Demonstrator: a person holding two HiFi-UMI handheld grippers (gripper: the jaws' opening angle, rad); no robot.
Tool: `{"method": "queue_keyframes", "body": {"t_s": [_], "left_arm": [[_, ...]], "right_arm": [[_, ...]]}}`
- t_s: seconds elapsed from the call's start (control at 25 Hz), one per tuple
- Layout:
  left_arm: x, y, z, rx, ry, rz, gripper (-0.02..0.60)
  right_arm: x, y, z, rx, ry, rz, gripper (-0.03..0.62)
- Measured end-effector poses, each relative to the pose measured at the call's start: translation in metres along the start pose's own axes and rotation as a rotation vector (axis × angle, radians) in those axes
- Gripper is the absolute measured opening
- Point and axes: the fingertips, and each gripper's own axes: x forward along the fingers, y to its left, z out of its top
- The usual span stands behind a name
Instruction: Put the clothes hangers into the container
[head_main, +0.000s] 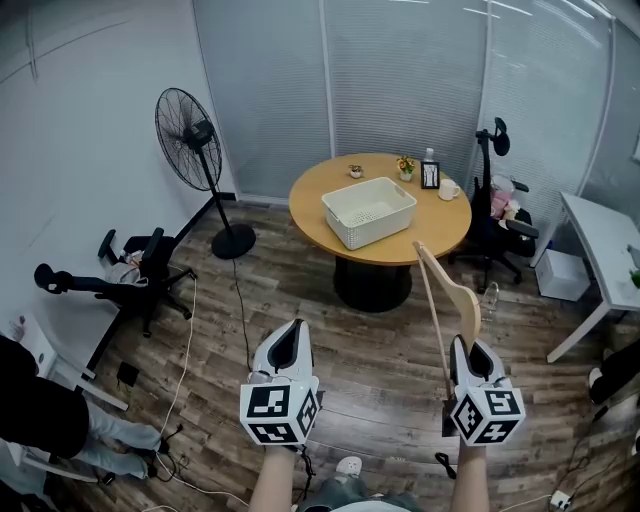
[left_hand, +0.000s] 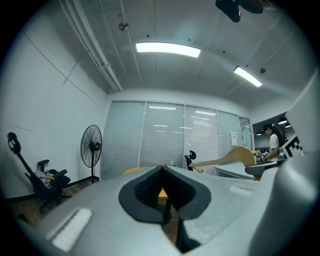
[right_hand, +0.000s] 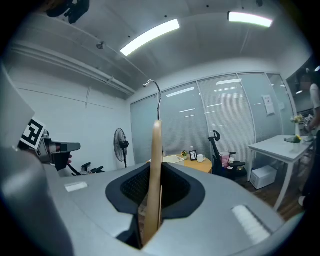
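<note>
My right gripper (head_main: 472, 348): jaws clamped on wooden hanger (head_main: 463, 297), upright, near. My left gripper (head_main: 289, 335): jaws together, nothing between. White basket (head_main: 376, 228) on round bench (head_main: 313, 190), far, well apart.

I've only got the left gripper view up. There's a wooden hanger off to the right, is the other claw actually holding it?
Observer: Yes. In the right gripper view the right claw is shut on the wooden hanger, which stands upright between its jaws.
Operator: Where's the container? I can't see one.
Observer: In the head view a white basket sits on the round table, ahead of the right claw.
Operator: Any hangers in it already?
Observer: None show inside it in the head view.
</note>
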Motion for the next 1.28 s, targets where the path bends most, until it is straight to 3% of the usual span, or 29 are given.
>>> {"method": "queue_keyframes", "body": {"t_s": [0.64,0.96,1.28], "left_arm": [[0.068,0.049,-0.008,0.011,0.03,-0.019,0.001],[0.104,0.058,-0.015,0.007,0.046,-0.006,0.001],[0.163,0.062,-0.013,0.02,0.044,0.046,0.001]], "right_arm": [[0.076,0.004,0.001,-0.003,0.019,-0.062,0.081],[0.112,-0.008,0.001,-0.023,0.039,-0.057,0.082],[0.182,-0.04,0.012,-0.012,0.031,-0.017,0.081]]}}
